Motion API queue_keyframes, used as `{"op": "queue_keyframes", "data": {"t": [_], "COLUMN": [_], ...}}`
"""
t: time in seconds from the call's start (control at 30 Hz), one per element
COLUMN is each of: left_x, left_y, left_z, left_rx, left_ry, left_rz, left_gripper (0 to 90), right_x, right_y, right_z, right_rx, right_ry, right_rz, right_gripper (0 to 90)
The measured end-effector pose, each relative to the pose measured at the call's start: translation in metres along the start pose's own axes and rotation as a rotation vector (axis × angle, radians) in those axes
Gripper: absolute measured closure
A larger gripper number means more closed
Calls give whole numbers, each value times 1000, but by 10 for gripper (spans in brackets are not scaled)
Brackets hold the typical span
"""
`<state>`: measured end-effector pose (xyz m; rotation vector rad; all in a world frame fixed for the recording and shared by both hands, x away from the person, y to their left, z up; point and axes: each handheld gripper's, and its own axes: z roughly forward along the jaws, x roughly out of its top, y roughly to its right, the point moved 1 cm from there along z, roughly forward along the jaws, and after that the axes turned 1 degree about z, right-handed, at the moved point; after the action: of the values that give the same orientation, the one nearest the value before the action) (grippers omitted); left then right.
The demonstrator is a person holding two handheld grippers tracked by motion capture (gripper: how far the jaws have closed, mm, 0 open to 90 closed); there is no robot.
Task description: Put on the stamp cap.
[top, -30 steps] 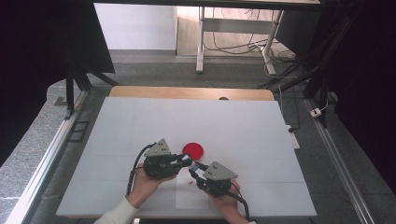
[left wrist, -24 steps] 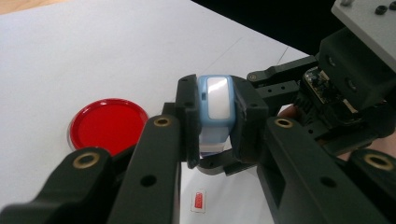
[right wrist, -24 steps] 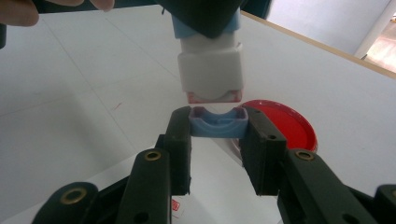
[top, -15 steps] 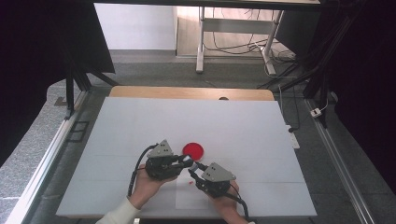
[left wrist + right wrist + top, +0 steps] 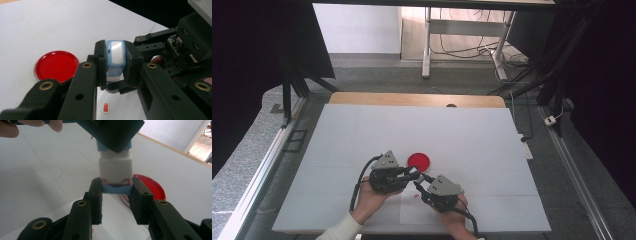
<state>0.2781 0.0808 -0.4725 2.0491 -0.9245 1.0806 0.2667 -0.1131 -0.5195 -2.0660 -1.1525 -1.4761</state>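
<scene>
Small blue-and-white plastic block (image 5: 115, 60), box-shaped with rounded corners, held above the white table sheet (image 5: 362, 140) near the person's edge, between both grippers. No brand or lettering readable on it; the white face in the left gripper view is blank. A small red-printed label (image 5: 106, 108) lies on the sheet below, its print too small to read.

Long axis runs from one gripper to the other, roughly level in the high view. The left gripper (image 5: 113, 67) is clamped on the pale blue end, jaws pressing both sides. The right gripper (image 5: 116, 192) is closed on the opposite blue end, the white middle section showing beyond its jaws.

Round red plastic lid (image 5: 419, 160) lies flat on the sheet just beyond the grippers.
</scene>
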Motion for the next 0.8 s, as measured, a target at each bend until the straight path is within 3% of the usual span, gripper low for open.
{"op": "queue_keyframes", "data": {"t": [0.5, 0.8], "left_x": [0, -1], "left_y": [0, -1], "left_z": [1, 1], "left_rx": [13, -5], "left_ry": [-3, 6], "left_rz": [3, -23], "left_gripper": [751, 752], "right_x": [0, -1], "right_y": [-3, -4], "right_z": [-1, -3], "right_rx": [-32, -59], "right_ry": [-4, 4], "right_rz": [-35, -67], "right_gripper": [644, 645]}}
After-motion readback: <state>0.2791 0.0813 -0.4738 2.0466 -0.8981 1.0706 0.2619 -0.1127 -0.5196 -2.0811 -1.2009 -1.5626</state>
